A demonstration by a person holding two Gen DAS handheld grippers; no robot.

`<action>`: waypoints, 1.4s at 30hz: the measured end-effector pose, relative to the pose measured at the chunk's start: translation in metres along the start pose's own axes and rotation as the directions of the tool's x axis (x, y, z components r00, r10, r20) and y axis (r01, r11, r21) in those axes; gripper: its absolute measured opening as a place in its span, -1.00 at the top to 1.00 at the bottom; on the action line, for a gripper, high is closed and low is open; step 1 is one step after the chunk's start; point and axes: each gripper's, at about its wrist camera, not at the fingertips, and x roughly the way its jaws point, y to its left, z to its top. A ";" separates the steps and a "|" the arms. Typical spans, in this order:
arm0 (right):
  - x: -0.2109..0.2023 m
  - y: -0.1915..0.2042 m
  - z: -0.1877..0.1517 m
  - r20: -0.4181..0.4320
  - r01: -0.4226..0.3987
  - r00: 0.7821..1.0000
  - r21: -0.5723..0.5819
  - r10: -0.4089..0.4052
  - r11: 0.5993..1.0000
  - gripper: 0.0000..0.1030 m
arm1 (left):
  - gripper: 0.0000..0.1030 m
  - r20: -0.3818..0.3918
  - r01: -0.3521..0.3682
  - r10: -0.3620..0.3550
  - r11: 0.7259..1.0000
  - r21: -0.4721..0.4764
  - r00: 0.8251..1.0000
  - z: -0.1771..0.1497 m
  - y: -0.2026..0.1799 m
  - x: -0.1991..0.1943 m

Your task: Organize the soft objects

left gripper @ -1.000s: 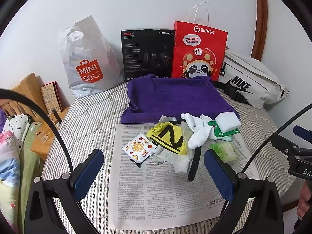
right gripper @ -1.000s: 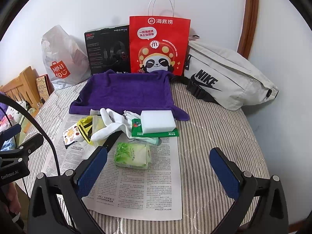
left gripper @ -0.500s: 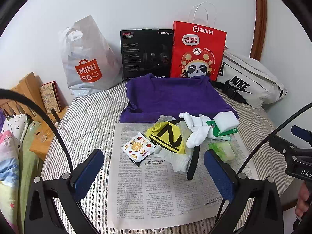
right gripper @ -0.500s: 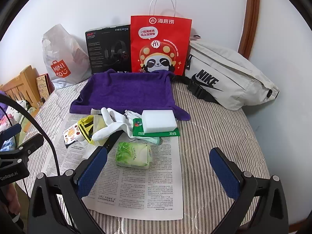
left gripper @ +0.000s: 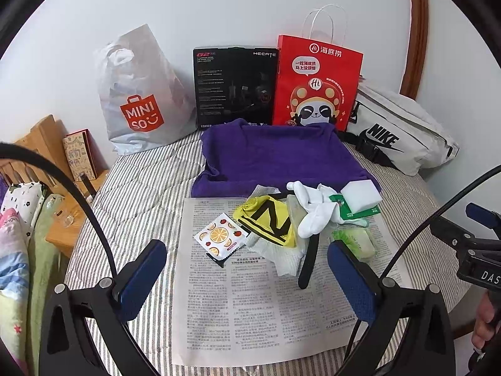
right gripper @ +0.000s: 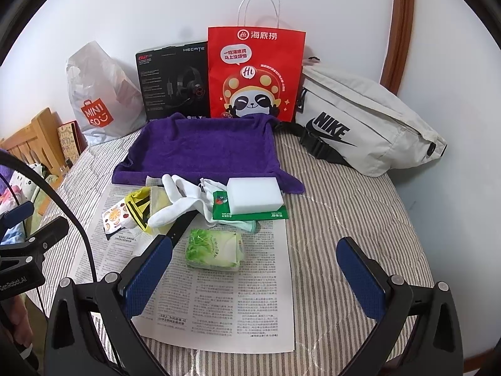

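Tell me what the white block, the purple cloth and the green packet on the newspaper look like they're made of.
White block: likely melamine or similar foam, matte, crisp edges, no weave. Purple cloth: looks like terry towelling, with a fuzzy nap and soft folds. Green packet: thin glossy plastic film, with glare and crinkles; probably tissues inside.

we are looking along our left gripper (left gripper: 247, 277): black angular arms ending in dark blue textured pads (left gripper: 142, 277), with silver screws (left gripper: 59, 288) showing at the joints and thick black cables (left gripper: 78, 194) arcing past on both sides. our right gripper (right gripper: 255, 274) is showing the same black frame, blue pads (right gripper: 360, 277) and silver screws (right gripper: 396, 279). white lettering is showing on the black body (right gripper: 18, 277) at the left edge of the right view.
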 end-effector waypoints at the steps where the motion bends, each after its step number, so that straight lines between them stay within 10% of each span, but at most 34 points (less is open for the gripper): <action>1: 0.000 0.000 0.000 0.000 0.001 1.000 -0.001 -0.001 1.000 -1.00 | -1.00 0.001 0.002 -0.002 1.000 0.000 1.000 0.000 0.000 0.000; 42: 0.104 -0.005 0.008 -0.143 -0.008 0.990 -0.010 0.007 1.000 -1.00 | -1.00 -0.214 -0.015 0.031 0.997 0.074 0.976 -0.027 0.054 0.173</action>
